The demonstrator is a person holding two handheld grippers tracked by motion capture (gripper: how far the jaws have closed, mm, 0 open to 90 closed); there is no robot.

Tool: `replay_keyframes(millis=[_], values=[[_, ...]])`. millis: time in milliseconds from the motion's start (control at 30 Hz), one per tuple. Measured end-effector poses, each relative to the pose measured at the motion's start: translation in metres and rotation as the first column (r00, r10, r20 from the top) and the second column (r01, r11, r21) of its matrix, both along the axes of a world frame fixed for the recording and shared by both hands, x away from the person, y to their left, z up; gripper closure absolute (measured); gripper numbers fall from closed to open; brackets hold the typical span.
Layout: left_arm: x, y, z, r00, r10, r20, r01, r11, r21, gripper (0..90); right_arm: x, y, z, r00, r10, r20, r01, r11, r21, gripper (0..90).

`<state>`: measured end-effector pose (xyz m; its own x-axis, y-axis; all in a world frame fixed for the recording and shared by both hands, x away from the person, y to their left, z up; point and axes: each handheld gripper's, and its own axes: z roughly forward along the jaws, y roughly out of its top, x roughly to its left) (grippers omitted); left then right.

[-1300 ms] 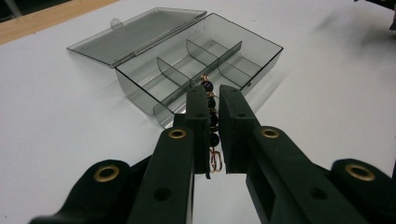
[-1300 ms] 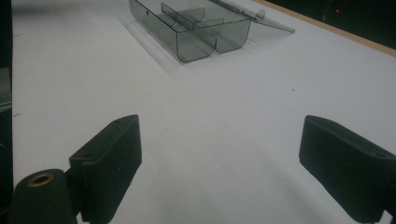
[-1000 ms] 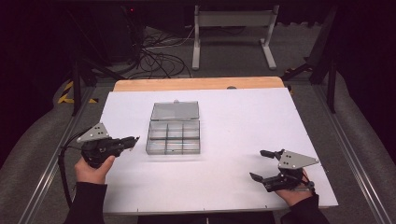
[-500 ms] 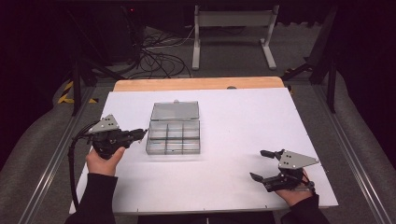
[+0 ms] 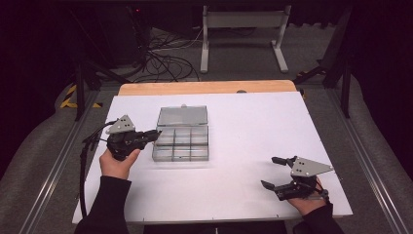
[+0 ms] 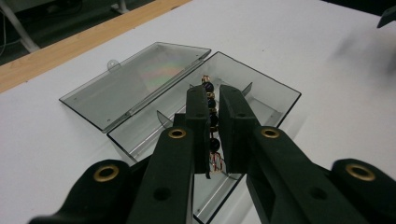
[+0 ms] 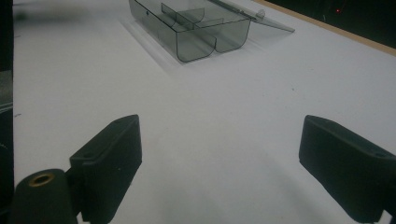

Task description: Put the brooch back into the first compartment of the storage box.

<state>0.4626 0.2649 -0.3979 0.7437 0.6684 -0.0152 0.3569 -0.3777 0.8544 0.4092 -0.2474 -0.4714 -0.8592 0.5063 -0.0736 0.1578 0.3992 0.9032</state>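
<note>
A: Left claw (image 5: 157, 135) has slid across the white table (image 5: 253, 131) since the earlier frame, from the near-left side up to the clear smoky plastic compartment box (image 5: 182, 142); right claw (image 5: 275, 172) hasn't budged.

B: Left claw state?

A: Pressed together on a short string of dark round beads with gold spacers (image 6: 211, 119). In the left gripper view the string hangs between the pads, right over the open box (image 6: 261, 100), about its middle cells.

B: Right one?

A: Spread wide, nothing between the jaws, parked on the near-right of the table, well apart from the box.

B: Progress?

A: My read: pick-up done, carry nearly done. Drop into a compartment not yet done, lid (image 6: 135, 79) not yet shut. Which cell it's headed for, can't tell.

B: Materials, quick.

A: Box is rigid, see-through grey plastic, rectangular, thin dividers with curved tops, six cells in the high view. Lid is hinged, laid flat open on the far side, glossy with a rainbow sheen, small tab on its edge. Beads are glossy, dark blue-black, with a bit of fine reddish wire at the bottom end. Tabletop is matte white with a wood strip (image 5: 204, 87) along the far edge. Claw pads are matte black blocks.
</note>
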Motion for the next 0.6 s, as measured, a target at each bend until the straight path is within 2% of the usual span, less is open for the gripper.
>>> replay_keyframes(millis=[467, 600], values=[[0.016, -0.006, -0.012, 0.9998, 0.013, 0.012, -0.013, 0.9997, 0.019, 83.4, 0.000, 0.000, 0.000, 1.0000, 0.002, 0.001, -0.002, 1.000, -0.001, 13.7], [0.019, -0.009, -0.017, 0.9995, 0.024, 0.023, -0.025, 0.9989, 0.039, 83.4, 0.000, 0.000, 0.000, 1.0000, 0.003, 0.002, -0.003, 1.000, 0.000, 13.7]])
